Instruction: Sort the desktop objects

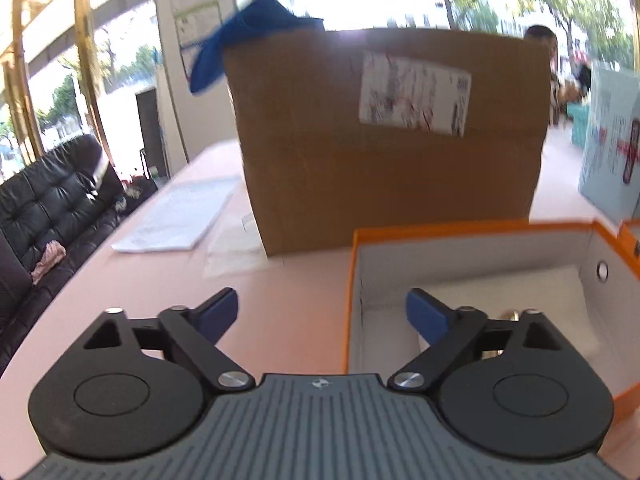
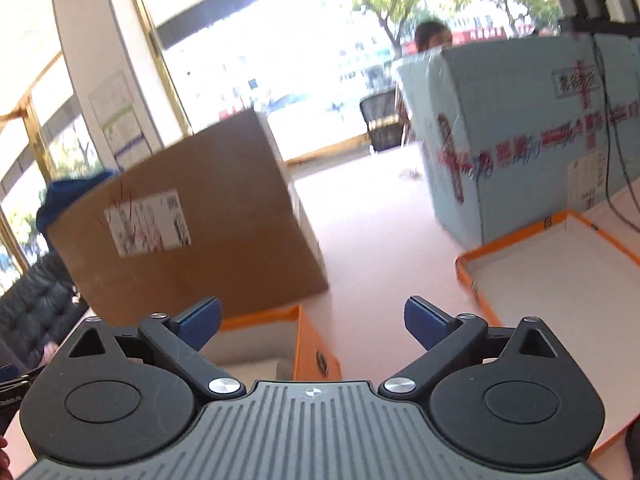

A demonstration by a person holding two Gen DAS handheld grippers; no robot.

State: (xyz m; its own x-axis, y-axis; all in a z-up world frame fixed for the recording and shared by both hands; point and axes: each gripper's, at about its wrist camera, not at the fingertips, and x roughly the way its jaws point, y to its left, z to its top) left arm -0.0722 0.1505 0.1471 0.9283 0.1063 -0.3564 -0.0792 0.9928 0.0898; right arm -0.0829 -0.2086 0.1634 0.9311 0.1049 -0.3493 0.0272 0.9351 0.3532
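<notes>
Closest in, the left gripper [image 1: 322,314] hangs with its blue-padded fingers [image 1: 218,312] spread wide and nothing between them, straddling the near wall of an orange box [image 1: 460,229]. The right gripper [image 2: 312,320] is the same: fingers apart, empty, held above the gap between that box and a flat orange lid [image 2: 516,236] lying open side up to its right.

The orange box sits on the pink table [image 1: 288,280], open at the top, with a white lining. Inside lies a white pad or folded sheet [image 1: 520,288]; whether anything else is in there I cannot tell, since the left gripper hides the near corner. The lid looks bare inside. Both pieces seem to be stiff, light card, so I would expect them to slide easily on the smooth table and to be best pinched at a rim wall, not at a flat face.

Just behind stands a big brown carton [image 1: 392,140] with a shipping label [image 1: 414,94], and a blue cloth [image 1: 256,36] drapes over its top left corner. That cloth looks soft and limp; it would bunch in a pinch taken anywhere on a fold. Left of the carton lie white papers [image 1: 176,216], thin and flat, hard to lift except at an edge.

Farther right is a pale blue carton [image 2: 520,132] with red tape. Which things the sorting concerns, the view does not settle.
</notes>
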